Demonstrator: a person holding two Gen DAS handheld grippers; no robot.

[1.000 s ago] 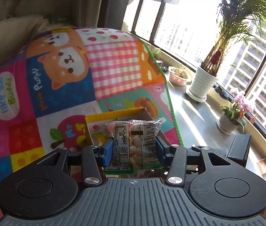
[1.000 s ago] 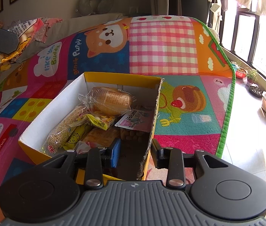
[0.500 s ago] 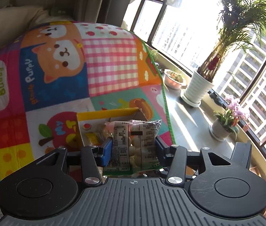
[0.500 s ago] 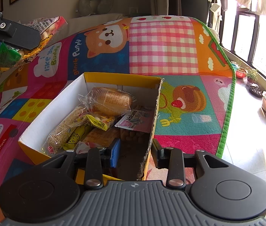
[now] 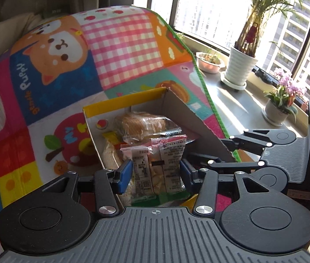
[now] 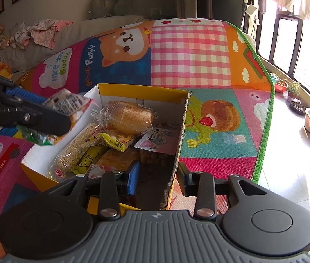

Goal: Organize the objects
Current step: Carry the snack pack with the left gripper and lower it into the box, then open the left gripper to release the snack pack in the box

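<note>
Labels: pink "Volcano" packet, mat "gentle Puppy" | my left claw pinches clear printed snack packet — above yellow cardboard box | my right claw spread, straddling box wall.

In the left wrist view the snack packet covers the near end of the box, and its own green lower edge drops behind the claw's body. The right claw straddles the box's right wall, so whether its fingers touch the cardboard is unclear. In the right wrist view the left claw is cut off by the left edge, and the print on the packets in the box is mostly too small to read.
</note>
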